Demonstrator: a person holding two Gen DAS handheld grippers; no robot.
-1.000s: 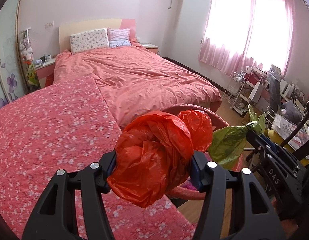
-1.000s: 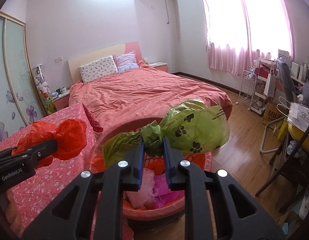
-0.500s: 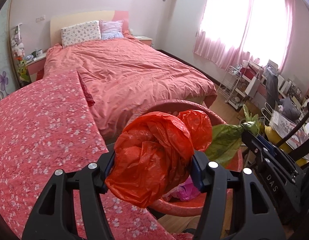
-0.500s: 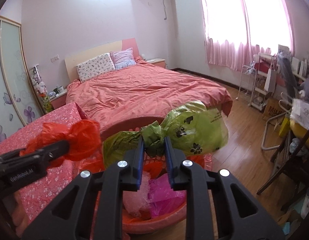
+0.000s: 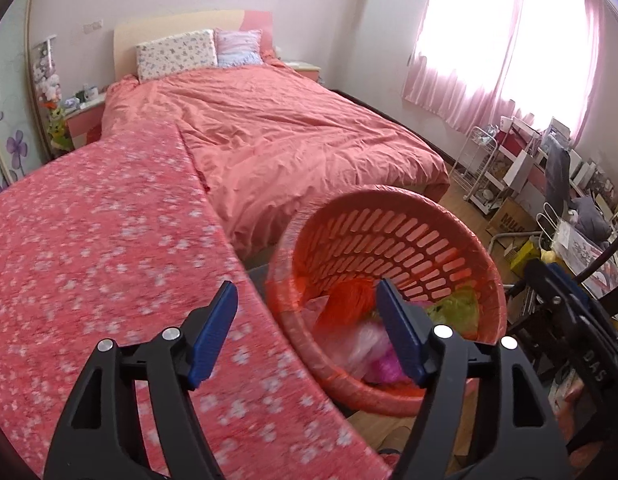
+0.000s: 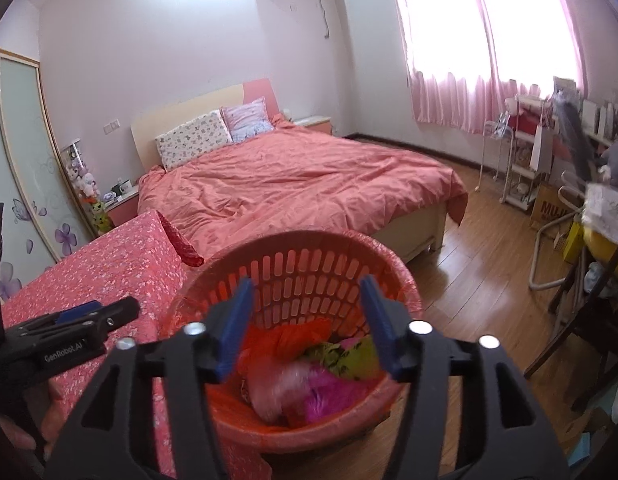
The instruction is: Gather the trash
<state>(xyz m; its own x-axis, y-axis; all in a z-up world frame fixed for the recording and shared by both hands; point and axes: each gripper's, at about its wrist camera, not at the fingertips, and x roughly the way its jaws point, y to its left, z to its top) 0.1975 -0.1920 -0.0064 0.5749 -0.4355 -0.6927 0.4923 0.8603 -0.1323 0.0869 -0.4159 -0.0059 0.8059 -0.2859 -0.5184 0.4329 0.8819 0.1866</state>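
A round pink slatted basket (image 5: 393,240) (image 6: 309,268) stands on the floor beside the flowered red table. Inside lie an orange plastic bag (image 5: 345,300) (image 6: 297,338), a green plastic bag (image 5: 457,306) (image 6: 351,358) and pink and white bags (image 6: 309,394). My left gripper (image 5: 309,332) is open and empty, above the table edge and the basket's near rim. My right gripper (image 6: 307,324) is open and empty, above the basket. The left gripper also shows at the left of the right wrist view (image 6: 81,320).
The flowered red tablecloth (image 5: 89,248) covers the table at left. A large bed with a coral duvet (image 5: 289,140) lies behind. Wire racks, boxes and a chair (image 6: 549,184) crowd the right wall under the pink curtains. Wood floor (image 6: 489,248) lies between bed and racks.
Both grippers have opened. The orange bag has dropped from the left gripper and the green bag from the right one; both now lie in the basket.
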